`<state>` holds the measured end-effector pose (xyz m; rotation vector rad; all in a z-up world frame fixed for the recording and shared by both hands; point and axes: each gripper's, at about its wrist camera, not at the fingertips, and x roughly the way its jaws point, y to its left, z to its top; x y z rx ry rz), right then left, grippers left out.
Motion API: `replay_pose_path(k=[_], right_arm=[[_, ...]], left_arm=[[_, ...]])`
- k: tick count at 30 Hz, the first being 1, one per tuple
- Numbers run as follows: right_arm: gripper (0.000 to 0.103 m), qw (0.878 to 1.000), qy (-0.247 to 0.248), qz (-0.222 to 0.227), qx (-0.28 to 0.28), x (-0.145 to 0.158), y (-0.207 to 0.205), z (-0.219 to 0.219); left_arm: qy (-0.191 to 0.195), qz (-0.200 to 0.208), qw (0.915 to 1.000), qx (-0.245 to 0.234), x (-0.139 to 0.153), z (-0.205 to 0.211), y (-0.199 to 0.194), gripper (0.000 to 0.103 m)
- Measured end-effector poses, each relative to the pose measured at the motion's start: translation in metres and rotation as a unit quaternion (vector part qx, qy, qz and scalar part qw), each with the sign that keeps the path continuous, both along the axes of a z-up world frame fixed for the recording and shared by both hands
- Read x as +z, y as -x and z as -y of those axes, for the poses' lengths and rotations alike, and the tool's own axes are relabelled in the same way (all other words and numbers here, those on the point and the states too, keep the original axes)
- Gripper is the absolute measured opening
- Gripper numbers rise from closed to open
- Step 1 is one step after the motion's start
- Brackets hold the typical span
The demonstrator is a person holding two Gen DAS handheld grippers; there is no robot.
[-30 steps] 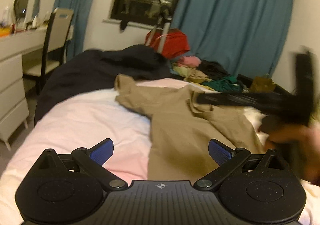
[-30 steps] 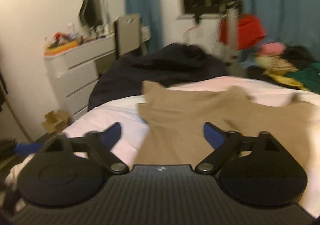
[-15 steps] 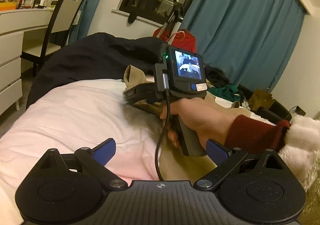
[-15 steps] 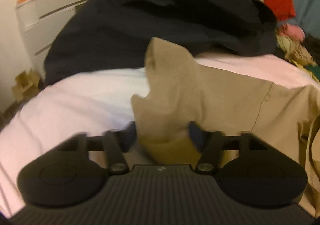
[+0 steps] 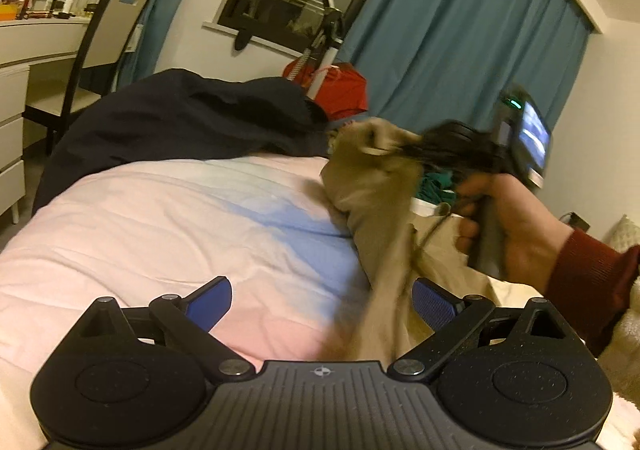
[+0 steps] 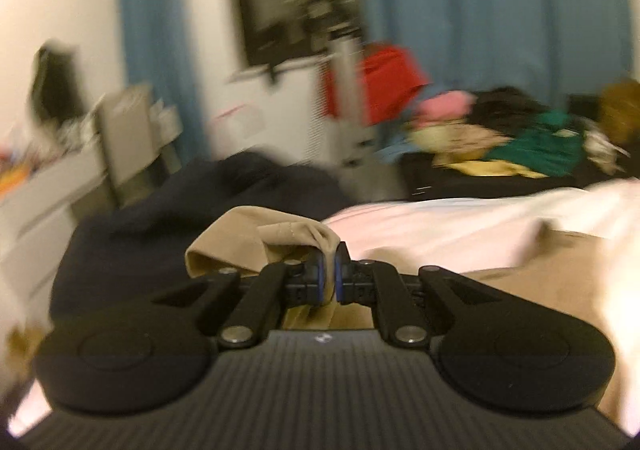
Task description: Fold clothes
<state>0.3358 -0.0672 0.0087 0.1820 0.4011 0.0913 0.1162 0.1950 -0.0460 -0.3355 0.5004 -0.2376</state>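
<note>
A tan garment [image 5: 384,201] lies on the pink bed sheet [image 5: 180,217]. My right gripper [image 6: 329,274] is shut on a bunched corner of the tan garment [image 6: 260,242] and holds it lifted above the bed. In the left wrist view the right gripper [image 5: 452,153] shows blurred at upper right, with the cloth hanging from it. My left gripper [image 5: 322,302] is open and empty, low over the sheet, with the hanging tan cloth just inside its right finger [image 5: 434,304].
A dark navy blanket [image 5: 192,117] is heaped at the far end of the bed. A pile of mixed clothes [image 6: 516,141] lies at the far right. A white dresser [image 5: 16,81] and a chair [image 5: 100,49] stand left. Blue curtains [image 5: 460,49] hang behind.
My right gripper has closed on the tan garment's corner and lifted it up and to the right. The left gripper has stayed open, low over the sheet.
</note>
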Motion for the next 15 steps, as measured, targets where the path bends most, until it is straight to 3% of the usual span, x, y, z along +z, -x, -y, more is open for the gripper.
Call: replay_pose_path(k=[2,5,7,9,10,11,12,13,15], right_arm=[[0.009,0.999,-0.025,-0.008,-0.046,-0.008,0.003,0.042],[0.01,0.992,-0.058,-0.063,-0.093,-0.037,-0.004,0.093],[0.011,0.987,-0.081,-0.104,-0.093,-0.054,-0.01,0.11],[0.016,0.987,-0.076,-0.112,-0.088,-0.062,-0.008,0.118],[0.032,0.987,-0.073,-0.113,-0.086,-0.063,-0.005,0.12],[0.064,0.987,-0.076,-0.112,-0.083,-0.063,-0.002,0.12],[0.08,0.988,-0.084,-0.109,-0.077,-0.061,0.001,0.12],[0.09,0.988,-0.092,-0.101,-0.068,-0.058,0.003,0.119],[0.088,0.992,-0.089,-0.085,-0.042,-0.045,0.022,0.115]], left_arm=[[-0.002,-0.001,0.9999,-0.012,-0.002,0.007,-0.001,0.098],[-0.009,-0.009,0.9994,-0.031,-0.008,0.019,-0.004,0.098],[-0.014,-0.017,0.9988,-0.044,-0.013,0.027,-0.006,0.098],[-0.02,-0.024,0.9979,-0.057,-0.018,0.035,-0.009,0.098],[-0.024,-0.028,0.9973,-0.063,-0.021,0.039,-0.011,0.098],[-0.027,-0.032,0.9969,-0.067,-0.023,0.042,-0.013,0.098],[-0.028,-0.034,0.9965,-0.071,-0.025,0.045,-0.016,0.098],[-0.029,-0.036,0.9961,-0.075,-0.027,0.047,-0.018,0.098],[-0.033,-0.04,0.9954,-0.081,-0.029,0.05,-0.021,0.098]])
